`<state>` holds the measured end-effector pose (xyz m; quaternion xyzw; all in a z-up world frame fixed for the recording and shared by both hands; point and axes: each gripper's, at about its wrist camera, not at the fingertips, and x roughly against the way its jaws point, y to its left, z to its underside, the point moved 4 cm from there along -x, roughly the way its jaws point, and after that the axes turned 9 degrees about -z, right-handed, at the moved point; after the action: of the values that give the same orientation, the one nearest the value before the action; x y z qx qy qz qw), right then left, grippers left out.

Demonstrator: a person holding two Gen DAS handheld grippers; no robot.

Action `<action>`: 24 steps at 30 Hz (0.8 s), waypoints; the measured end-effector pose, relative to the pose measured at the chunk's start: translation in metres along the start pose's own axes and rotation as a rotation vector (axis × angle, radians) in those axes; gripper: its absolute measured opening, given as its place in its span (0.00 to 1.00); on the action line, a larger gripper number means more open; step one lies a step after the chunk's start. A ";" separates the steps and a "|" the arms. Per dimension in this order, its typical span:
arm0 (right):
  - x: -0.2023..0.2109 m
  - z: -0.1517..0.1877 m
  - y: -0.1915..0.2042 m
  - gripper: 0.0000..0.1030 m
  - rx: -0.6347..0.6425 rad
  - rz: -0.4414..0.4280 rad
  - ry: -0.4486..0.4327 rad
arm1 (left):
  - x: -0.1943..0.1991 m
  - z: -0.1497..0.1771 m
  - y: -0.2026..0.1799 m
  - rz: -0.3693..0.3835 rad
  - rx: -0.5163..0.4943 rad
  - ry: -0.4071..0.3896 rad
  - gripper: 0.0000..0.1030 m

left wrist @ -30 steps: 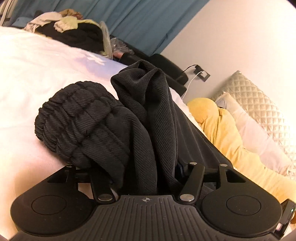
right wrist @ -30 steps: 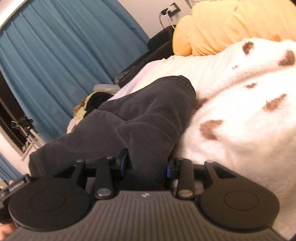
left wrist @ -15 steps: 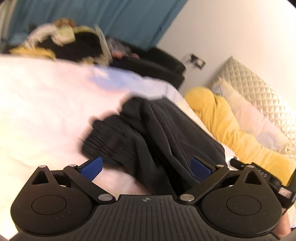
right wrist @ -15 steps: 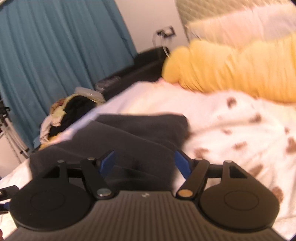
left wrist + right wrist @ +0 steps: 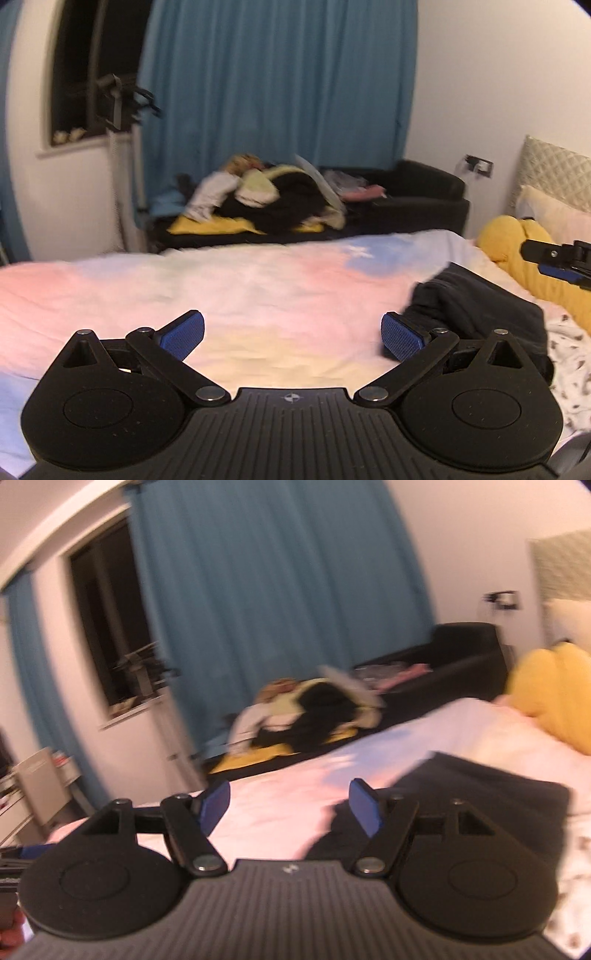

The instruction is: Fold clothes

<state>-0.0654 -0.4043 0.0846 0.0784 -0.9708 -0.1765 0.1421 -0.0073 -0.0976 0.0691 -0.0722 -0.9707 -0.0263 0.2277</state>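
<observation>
We're looking at a smeared right wrist view: the clothes pile [image 5: 310, 709] across the room blurs into patches of colour, and we can't tell one garment from another. The wall socket [image 5: 504, 600] is only a streak. The dark garment [image 5: 480, 794] loses its near edge behind the right gripper [image 5: 290, 808], so we can't judge its shape there. In the left wrist view, that garment [image 5: 476, 306] slips behind the left gripper [image 5: 291, 334] too, and the right gripper [image 5: 561, 262] is cut by the frame's edge, its jaws unreadable from here.
</observation>
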 end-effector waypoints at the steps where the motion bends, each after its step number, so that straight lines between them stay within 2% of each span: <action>1: -0.005 0.002 0.018 0.70 0.023 -0.030 0.012 | 0.011 0.001 0.011 -0.023 0.010 -0.005 1.00; 6: -0.023 0.010 0.094 0.72 0.095 -0.142 0.033 | 0.051 0.015 0.054 -0.080 0.042 -0.048 1.00; 11: -0.038 0.022 0.135 0.77 0.157 -0.222 0.039 | 0.061 0.017 0.081 -0.171 0.076 -0.111 1.00; 13: -0.041 0.027 0.145 0.82 0.170 -0.233 0.038 | 0.055 0.021 0.086 -0.181 0.123 -0.116 1.00; 16: -0.049 0.038 0.149 0.83 0.185 -0.230 0.041 | 0.045 0.037 0.087 -0.152 0.173 -0.131 1.00; 21: -0.068 0.058 0.140 0.85 0.210 -0.217 0.051 | 0.023 0.047 0.089 -0.210 0.178 -0.134 1.00; 24: -0.075 0.067 0.136 1.00 0.216 -0.204 0.031 | 0.015 0.055 0.095 -0.252 0.172 -0.140 1.00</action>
<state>-0.0284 -0.2422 0.0557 0.1939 -0.9689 -0.0835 0.1290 -0.0305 0.0030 0.0282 0.0681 -0.9842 0.0336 0.1596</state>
